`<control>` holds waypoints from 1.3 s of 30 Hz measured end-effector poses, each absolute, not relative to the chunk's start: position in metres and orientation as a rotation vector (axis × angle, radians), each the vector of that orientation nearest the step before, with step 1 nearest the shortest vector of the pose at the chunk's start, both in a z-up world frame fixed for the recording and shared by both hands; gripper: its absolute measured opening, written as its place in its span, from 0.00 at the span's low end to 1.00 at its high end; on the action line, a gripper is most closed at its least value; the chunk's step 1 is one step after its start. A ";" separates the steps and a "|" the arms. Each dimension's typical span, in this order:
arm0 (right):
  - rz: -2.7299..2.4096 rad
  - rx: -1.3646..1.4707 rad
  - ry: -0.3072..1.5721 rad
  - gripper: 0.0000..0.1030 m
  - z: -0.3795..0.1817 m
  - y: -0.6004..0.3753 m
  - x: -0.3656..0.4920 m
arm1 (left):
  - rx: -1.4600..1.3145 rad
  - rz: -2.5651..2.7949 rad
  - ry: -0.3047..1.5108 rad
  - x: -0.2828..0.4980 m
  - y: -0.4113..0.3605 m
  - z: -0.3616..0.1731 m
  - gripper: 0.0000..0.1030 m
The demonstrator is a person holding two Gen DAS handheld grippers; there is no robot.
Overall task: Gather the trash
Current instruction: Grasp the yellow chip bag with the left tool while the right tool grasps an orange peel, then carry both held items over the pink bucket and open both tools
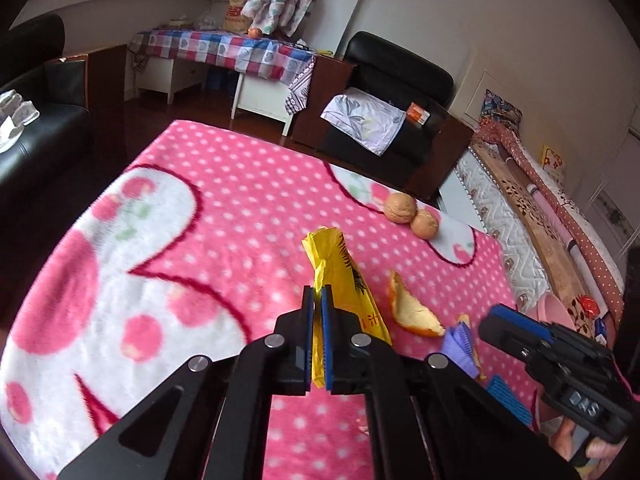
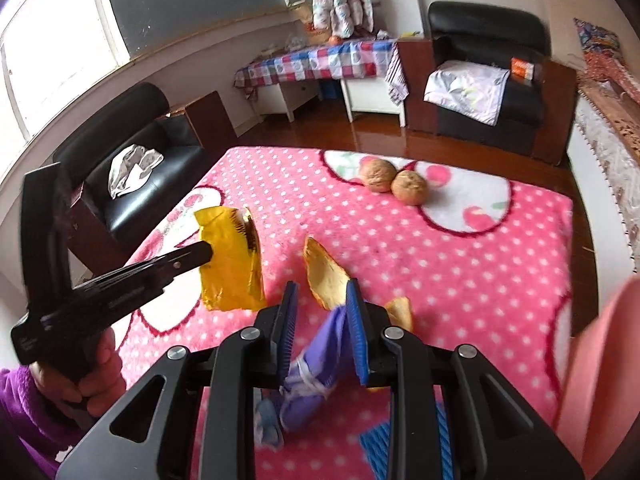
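My left gripper (image 1: pixel 317 300) is shut on a yellow plastic wrapper (image 1: pixel 342 276) and holds it just above the pink polka-dot blanket (image 1: pixel 220 200). In the right wrist view the wrapper (image 2: pixel 230 264) hangs from that gripper. My right gripper (image 2: pixel 318 296) is open, its jaws either side of a purple wrapper (image 2: pixel 316 364) that lies on the blanket (image 2: pixel 440 272). An orange peel (image 2: pixel 322 276) lies just ahead of the purple wrapper; it also shows in the left wrist view (image 1: pixel 412 308). A smaller peel piece (image 2: pixel 400 312) lies to its right.
Two walnuts (image 2: pixel 394 182) sit at the blanket's far edge. A pink bin (image 2: pixel 600 360) stands at the right. A blue object (image 2: pixel 404 444) lies under my right gripper. Black armchairs (image 2: pixel 488 80) and a checked table (image 2: pixel 320 62) stand beyond the wooden floor.
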State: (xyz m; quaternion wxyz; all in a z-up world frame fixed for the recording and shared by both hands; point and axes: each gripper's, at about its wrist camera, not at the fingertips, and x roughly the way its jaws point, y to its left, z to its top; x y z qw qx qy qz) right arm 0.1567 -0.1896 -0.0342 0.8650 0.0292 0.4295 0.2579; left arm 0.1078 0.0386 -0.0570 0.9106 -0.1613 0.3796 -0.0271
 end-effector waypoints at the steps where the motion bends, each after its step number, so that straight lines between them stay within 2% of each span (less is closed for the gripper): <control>1: 0.545 0.058 0.913 0.24 -0.037 -0.187 0.161 | -0.331 -0.055 0.782 0.107 0.041 -0.057 0.03; 15: 0.520 -0.099 1.071 0.24 -0.074 -0.156 0.208 | -0.386 -0.064 0.857 0.113 0.055 -0.079 0.05; 18: 0.549 -0.127 1.096 0.24 -0.077 -0.149 0.212 | -0.416 -0.075 0.873 0.115 0.057 -0.082 0.20; 19: 0.557 -0.135 1.101 0.24 -0.078 -0.147 0.212 | -0.420 -0.077 0.879 0.115 0.056 -0.082 0.30; 20: 0.565 -0.149 1.102 0.24 -0.079 -0.144 0.211 | -0.426 -0.078 0.889 0.117 0.056 -0.083 0.32; 22: 0.590 -0.159 1.083 0.10 -0.078 -0.141 0.207 | -0.428 -0.077 0.894 0.117 0.055 -0.085 0.32; 23: 0.595 -0.160 1.075 0.10 -0.077 -0.140 0.206 | -0.420 -0.072 0.898 0.118 0.054 -0.086 0.32; 28: 0.609 -0.135 1.023 0.06 -0.067 -0.141 0.199 | -0.381 -0.042 0.915 0.120 0.045 -0.091 0.32; 30: 0.604 -0.103 0.994 0.06 -0.060 -0.145 0.196 | -0.370 -0.057 0.909 0.120 0.041 -0.091 0.24; 32: 0.601 -0.071 0.971 0.06 -0.053 -0.150 0.194 | -0.348 -0.071 0.896 0.120 0.037 -0.088 0.07; 39: 0.587 0.032 0.912 0.06 -0.032 -0.171 0.179 | -0.319 -0.099 0.821 0.108 0.030 -0.065 0.03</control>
